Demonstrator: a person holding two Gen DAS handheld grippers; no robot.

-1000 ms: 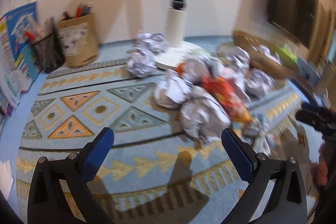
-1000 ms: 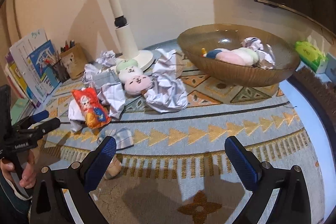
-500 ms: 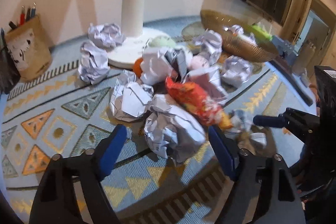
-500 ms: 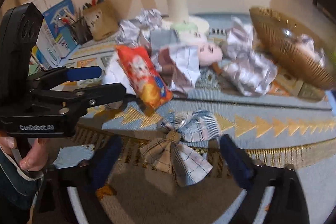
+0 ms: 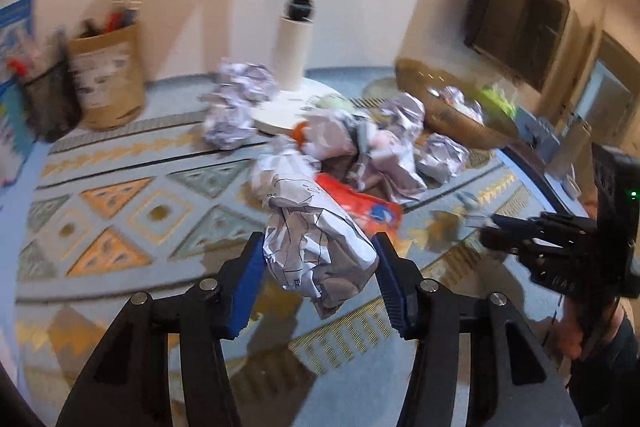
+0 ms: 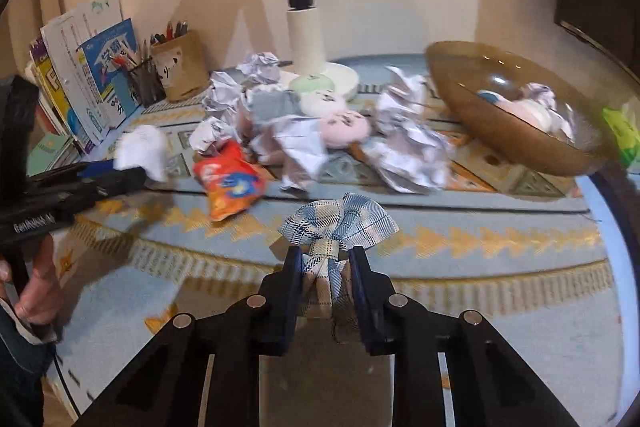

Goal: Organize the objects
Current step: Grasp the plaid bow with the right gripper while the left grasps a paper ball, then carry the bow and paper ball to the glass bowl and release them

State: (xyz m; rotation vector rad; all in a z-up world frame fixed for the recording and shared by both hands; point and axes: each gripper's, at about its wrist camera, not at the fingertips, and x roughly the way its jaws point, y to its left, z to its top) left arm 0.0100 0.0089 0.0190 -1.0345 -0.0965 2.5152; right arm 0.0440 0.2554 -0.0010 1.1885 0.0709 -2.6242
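Each gripper is a matt black plastic frame of angular arms joined by round silver bolt heads: the left gripper (image 5: 319, 281) carries ribbed blue pads (image 5: 247, 285), and the right gripper (image 6: 326, 285) carries dark ones. One housing shows white lettering, another a small green light. The person wears a dark sleeve (image 6: 18, 359) with a pale cuff

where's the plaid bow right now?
Right wrist view, bottom centre: the plaid bow is pinched at its knot in the right gripper, above the rug's fringed edge, just right of the orange snack bag.
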